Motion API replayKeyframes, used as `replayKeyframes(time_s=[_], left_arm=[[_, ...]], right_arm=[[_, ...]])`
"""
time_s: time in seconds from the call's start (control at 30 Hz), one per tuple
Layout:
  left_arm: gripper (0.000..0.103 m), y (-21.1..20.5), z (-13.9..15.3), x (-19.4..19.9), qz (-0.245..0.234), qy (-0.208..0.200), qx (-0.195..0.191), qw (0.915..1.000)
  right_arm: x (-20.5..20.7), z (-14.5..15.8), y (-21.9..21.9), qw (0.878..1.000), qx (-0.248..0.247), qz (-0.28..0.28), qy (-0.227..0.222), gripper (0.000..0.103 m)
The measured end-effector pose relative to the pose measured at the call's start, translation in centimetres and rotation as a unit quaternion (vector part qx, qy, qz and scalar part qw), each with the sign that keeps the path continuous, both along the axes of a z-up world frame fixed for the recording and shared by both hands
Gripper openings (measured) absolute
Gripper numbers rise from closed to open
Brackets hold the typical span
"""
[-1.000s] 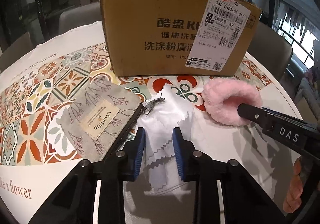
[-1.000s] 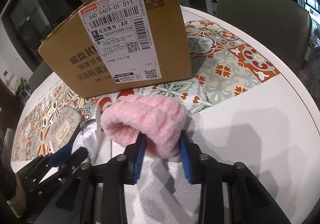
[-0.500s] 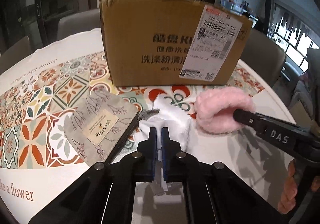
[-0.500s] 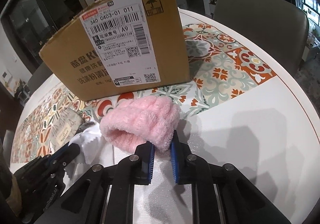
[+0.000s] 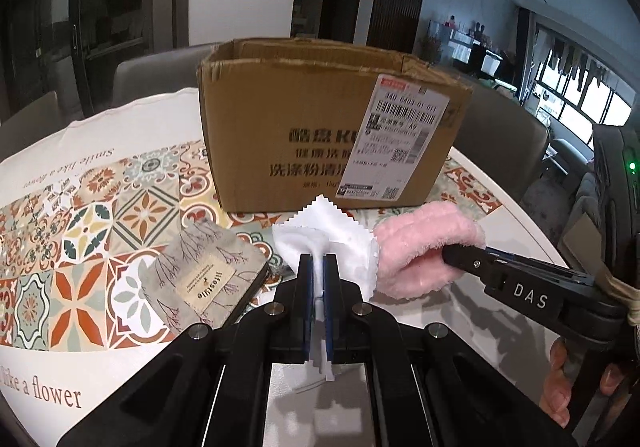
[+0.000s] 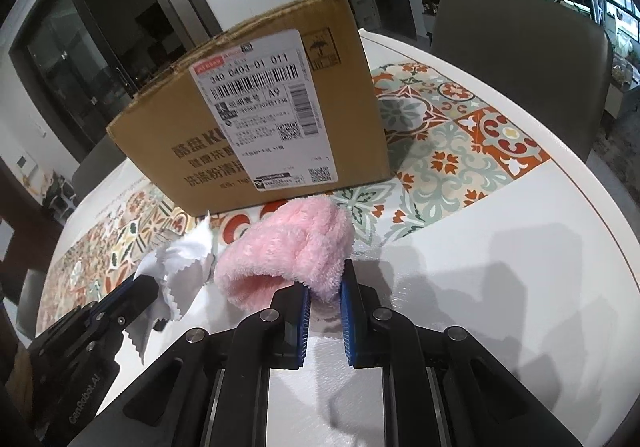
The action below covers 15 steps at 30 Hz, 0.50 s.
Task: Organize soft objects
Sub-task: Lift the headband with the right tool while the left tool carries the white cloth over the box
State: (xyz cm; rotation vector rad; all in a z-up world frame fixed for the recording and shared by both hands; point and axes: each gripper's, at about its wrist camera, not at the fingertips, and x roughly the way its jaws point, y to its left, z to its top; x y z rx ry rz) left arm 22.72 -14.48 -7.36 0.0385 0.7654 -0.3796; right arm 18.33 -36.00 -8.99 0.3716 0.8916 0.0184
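My left gripper is shut on a white zigzag-edged cloth and holds it lifted off the table; the cloth also shows in the right wrist view. My right gripper is shut on the edge of a fluffy pink band, raised a little above the table; the band shows in the left wrist view beside the cloth. An open brown cardboard box stands just behind both. A grey fabric pouch lies flat left of the left gripper.
The round white table has a patterned tile-print mat. Grey chairs stand around the table's far side. The box's open top faces up.
Both grippers closed, the left on the white cloth and the right on the pink band, then both rose, lifting the cloth and band off the table.
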Motion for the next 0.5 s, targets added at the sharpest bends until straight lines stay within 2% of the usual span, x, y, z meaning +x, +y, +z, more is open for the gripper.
replayKeyframes(time_s=[0.5], left_arm=[[0.007, 1.2, 4.0, -1.9, 0.003, -0.046, -0.024, 0.9987]], right_arm=[[-1.8, 3.8, 0.9, 0.999, -0.021, 0.002, -0.035, 0.015]])
